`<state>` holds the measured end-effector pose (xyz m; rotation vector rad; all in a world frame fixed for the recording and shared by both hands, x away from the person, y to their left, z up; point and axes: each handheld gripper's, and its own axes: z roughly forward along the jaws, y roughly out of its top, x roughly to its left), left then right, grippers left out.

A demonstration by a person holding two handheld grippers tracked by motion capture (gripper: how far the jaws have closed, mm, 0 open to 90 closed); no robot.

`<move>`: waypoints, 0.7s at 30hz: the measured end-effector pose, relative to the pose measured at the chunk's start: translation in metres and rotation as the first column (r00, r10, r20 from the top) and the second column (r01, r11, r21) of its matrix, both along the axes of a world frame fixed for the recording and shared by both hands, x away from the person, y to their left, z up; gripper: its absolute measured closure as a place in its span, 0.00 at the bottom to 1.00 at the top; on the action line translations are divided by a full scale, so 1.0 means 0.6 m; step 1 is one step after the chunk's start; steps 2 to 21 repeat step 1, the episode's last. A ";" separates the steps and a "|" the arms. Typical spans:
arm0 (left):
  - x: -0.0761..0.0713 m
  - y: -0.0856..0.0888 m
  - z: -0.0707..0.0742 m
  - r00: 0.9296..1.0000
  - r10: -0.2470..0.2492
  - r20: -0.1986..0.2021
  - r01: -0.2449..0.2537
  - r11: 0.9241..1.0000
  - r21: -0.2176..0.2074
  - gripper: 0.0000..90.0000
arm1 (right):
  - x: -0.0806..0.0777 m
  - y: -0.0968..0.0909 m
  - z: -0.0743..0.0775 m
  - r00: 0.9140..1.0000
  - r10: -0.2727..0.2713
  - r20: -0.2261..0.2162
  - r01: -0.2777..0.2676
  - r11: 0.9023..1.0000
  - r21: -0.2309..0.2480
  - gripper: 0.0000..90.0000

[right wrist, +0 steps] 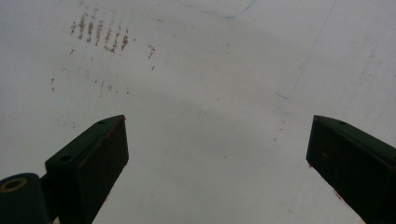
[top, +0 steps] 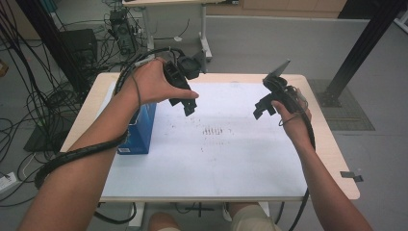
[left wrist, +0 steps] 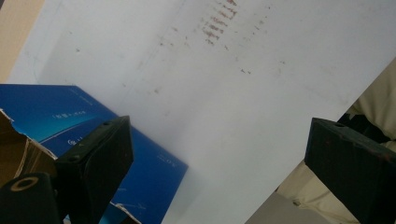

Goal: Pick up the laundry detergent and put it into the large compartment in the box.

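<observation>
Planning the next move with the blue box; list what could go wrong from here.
The blue box sits near the table's left edge, so a push from the left gripper might slide it off. Its torn cardboard flap could snag a jaw. Both grippers hang open above the sheet, holding nothing.

High view looks forward and down on the whole white table (top: 231, 159) from the person's side. Each gripper view rides close above it, facing down (both show the rusty smudges (right wrist: 100, 35)); the left also catches the blue box (left wrist: 56, 114).

Torn-open blue box (top: 140, 129) at table's left edge
</observation>
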<state>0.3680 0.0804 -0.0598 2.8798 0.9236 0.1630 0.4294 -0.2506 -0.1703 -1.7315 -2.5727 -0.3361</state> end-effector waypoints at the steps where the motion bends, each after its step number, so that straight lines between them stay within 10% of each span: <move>1: 0.000 0.002 0.000 1.000 -0.001 -0.001 0.001 1.000 -0.004 0.10 | -0.001 0.000 0.000 1.000 0.000 0.003 -0.001 1.000 0.000 0.06; 21: 0.000 0.002 0.000 1.000 -0.001 -0.001 0.001 1.000 -0.004 0.10 | -0.001 0.000 0.000 1.000 0.000 0.003 -0.001 1.000 0.000 0.06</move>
